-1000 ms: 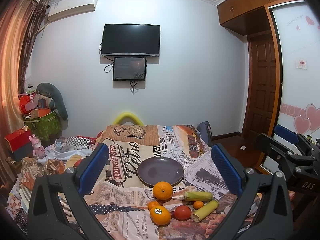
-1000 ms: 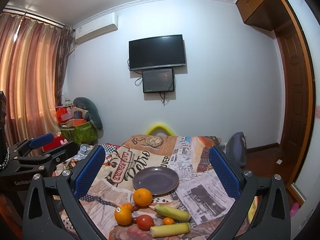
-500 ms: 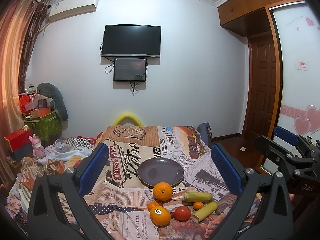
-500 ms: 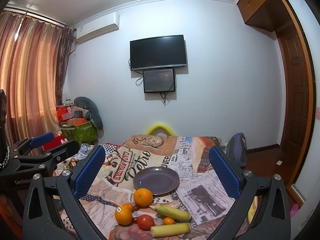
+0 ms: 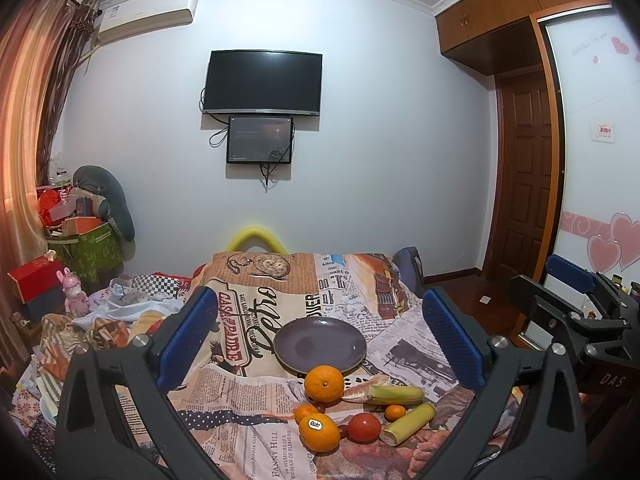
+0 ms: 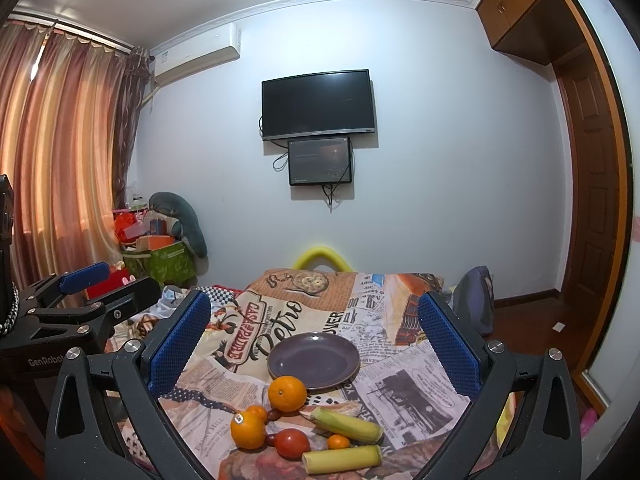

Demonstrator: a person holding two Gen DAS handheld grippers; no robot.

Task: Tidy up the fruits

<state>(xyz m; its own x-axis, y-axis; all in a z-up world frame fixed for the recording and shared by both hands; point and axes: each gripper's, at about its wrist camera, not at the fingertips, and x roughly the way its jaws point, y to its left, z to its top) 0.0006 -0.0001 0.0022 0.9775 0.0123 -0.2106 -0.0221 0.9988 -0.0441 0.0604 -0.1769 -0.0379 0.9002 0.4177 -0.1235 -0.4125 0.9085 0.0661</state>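
Nearby, corn cob (image 6: 342, 459) lengthwise left-right.

A plate (image 5: 320, 346) sits mid-frame on the newspaper-print cloth (image 5: 248, 392). Just below it lies an orange (image 5: 324, 383); right of that, a corn cob (image 5: 386, 395). Lower still, left to right: stickered orange (image 5: 319, 432), tomato (image 5: 363, 427), second corn cob (image 5: 408, 424).
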